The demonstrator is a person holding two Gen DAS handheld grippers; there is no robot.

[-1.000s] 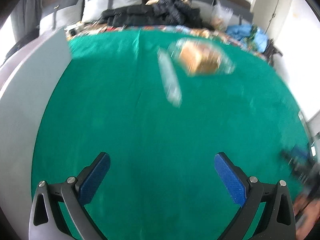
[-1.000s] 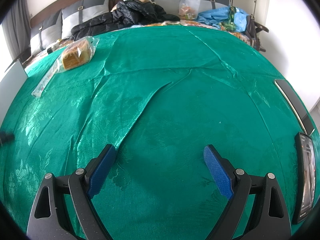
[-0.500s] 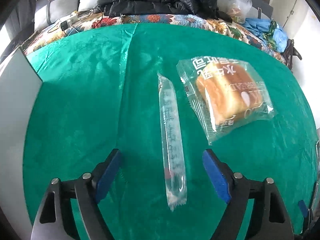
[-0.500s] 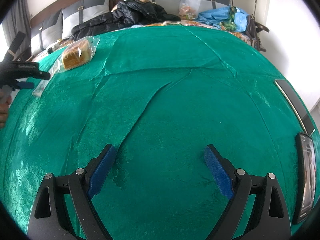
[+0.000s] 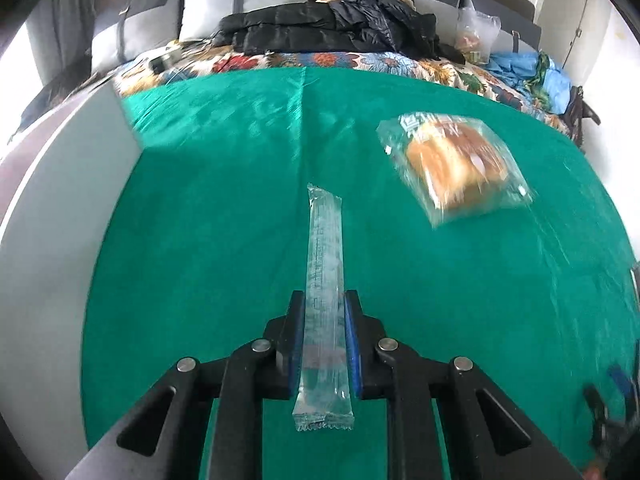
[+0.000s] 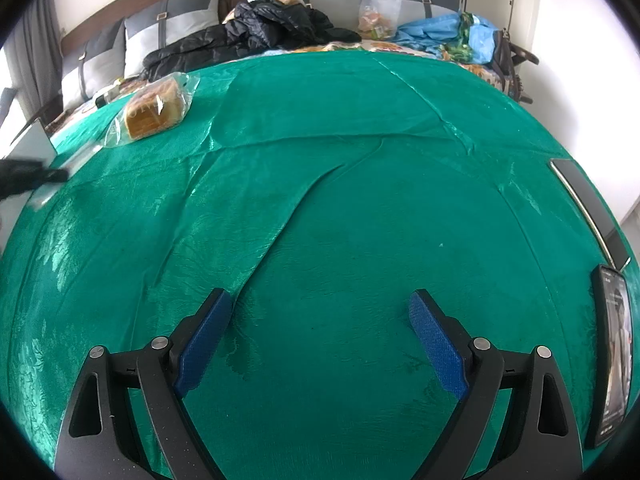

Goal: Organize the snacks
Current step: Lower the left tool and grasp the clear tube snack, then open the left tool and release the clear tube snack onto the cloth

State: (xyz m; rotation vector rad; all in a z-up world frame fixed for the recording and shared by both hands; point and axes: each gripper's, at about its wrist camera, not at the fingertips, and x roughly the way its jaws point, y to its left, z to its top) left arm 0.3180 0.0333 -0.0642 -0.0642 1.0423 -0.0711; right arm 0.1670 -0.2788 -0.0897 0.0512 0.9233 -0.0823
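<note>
My left gripper is shut on a long clear snack packet, which runs forward between the blue pads over the green cloth. A bagged bread loaf lies to the right and farther away. In the right wrist view the loaf sits at the far left, and the left gripper shows as a dark blur at the left edge. My right gripper is open and empty above bare green cloth.
A grey panel stands along the table's left side. A phone and a dark flat device lie at the right edge. A black jacket, pillows and bags lie behind the table.
My left gripper has closed on the long clear packet, which it straddled open half a second ago. The right gripper has not moved.
</note>
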